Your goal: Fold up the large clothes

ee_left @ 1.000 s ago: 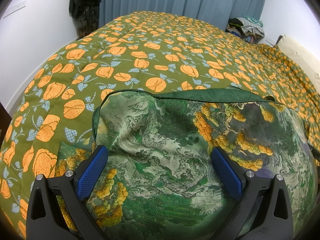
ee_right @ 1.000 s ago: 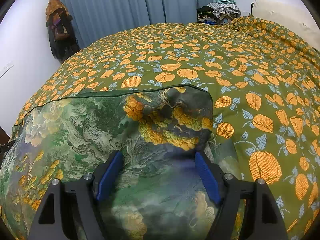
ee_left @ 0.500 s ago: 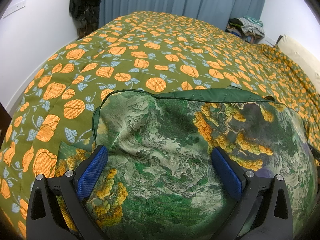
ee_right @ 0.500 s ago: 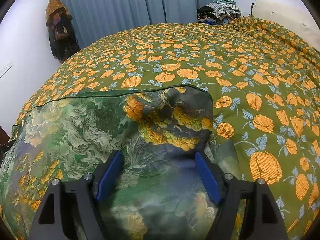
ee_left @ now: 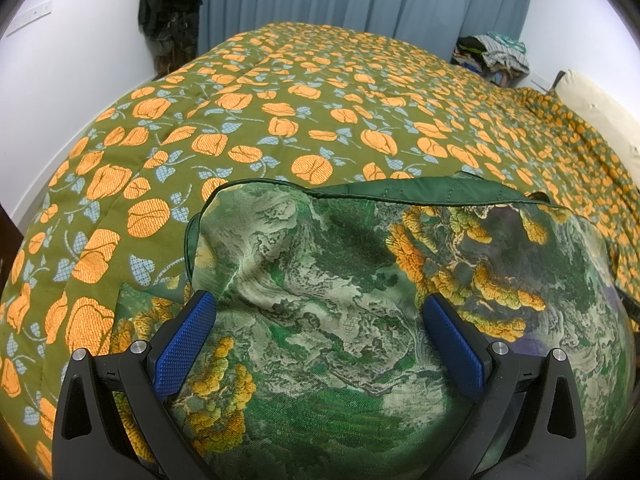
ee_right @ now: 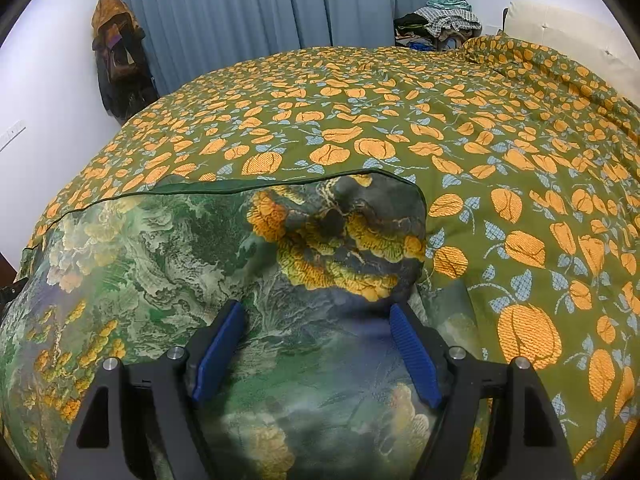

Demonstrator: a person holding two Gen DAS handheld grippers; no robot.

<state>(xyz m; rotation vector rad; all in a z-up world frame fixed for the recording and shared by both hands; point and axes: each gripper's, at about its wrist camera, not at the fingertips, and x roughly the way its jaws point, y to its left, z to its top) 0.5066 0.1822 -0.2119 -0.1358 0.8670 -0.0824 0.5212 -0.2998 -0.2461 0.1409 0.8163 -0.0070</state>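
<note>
Green patterned garment [ee_left: 340, 300] lying folded on the near part of a bed cover [ee_left: 280, 128] with orange flowers. Left gripper [ee_left: 316, 332] over its left end, jaws wide apart, holding nothing. Right gripper [ee_right: 316, 344] over its right end, jaws also wide apart, gripping nothing. Blue curtain [ee_right: 280, 4] behind the bed.

Both the left gripper [ee_left: 318, 312] and right gripper [ee_right: 316, 322] had black frames, silver screws and textured blue pads [ee_left: 184, 344].
</note>
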